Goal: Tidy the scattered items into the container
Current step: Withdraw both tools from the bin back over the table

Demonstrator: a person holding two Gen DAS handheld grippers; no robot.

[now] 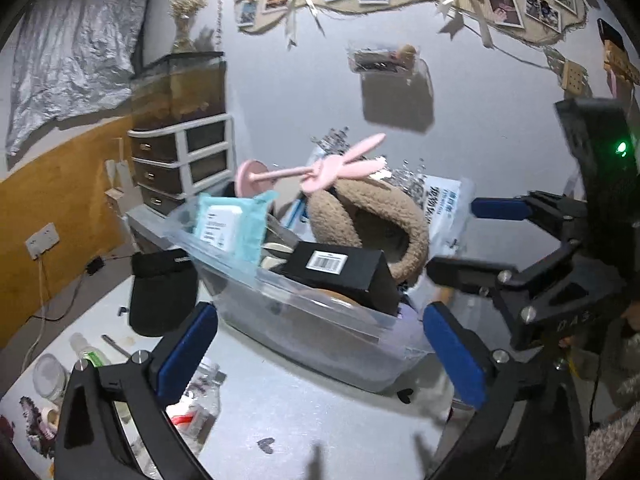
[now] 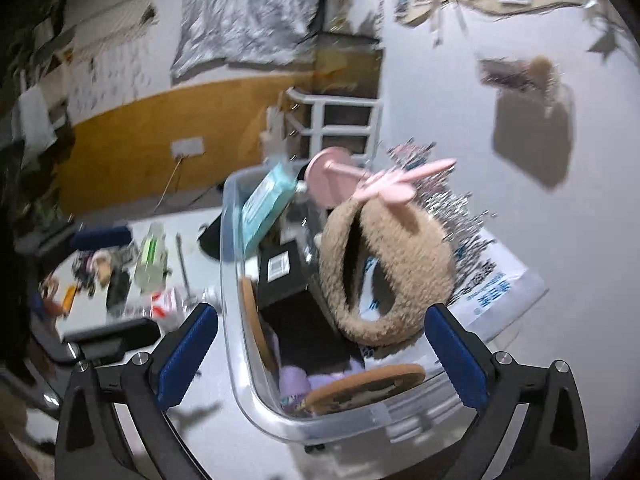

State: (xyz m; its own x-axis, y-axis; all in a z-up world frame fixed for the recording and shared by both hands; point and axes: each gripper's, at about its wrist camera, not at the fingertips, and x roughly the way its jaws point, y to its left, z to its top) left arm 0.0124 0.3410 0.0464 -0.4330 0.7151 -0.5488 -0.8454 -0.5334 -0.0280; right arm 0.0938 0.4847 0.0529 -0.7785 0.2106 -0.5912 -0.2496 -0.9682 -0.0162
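Observation:
A clear plastic container point(image 1: 320, 320) stands on the white table, packed with a teal wipes pack point(image 1: 228, 228), a black barcoded box point(image 1: 340, 272), a brown fuzzy slipper point(image 1: 372, 220) and a pink bunny-eared mirror point(image 1: 320, 172). My left gripper point(image 1: 320, 360) is open just in front of the bin, holding nothing. My right gripper point(image 2: 320, 356) is open and empty over the container's near corner point(image 2: 280, 420), above a brown round pad point(image 2: 364, 384). It also shows open at the right of the left wrist view point(image 1: 452, 240).
Loose items lie left of the bin: a black pouch point(image 1: 164, 292), a green-labelled bottle point(image 1: 86, 354), a small jar point(image 1: 48, 376) and a clear bag with a red item point(image 1: 196, 404). A drawer unit point(image 1: 180, 160) stands behind. A white printed bag point(image 2: 492, 280) lies right of the bin.

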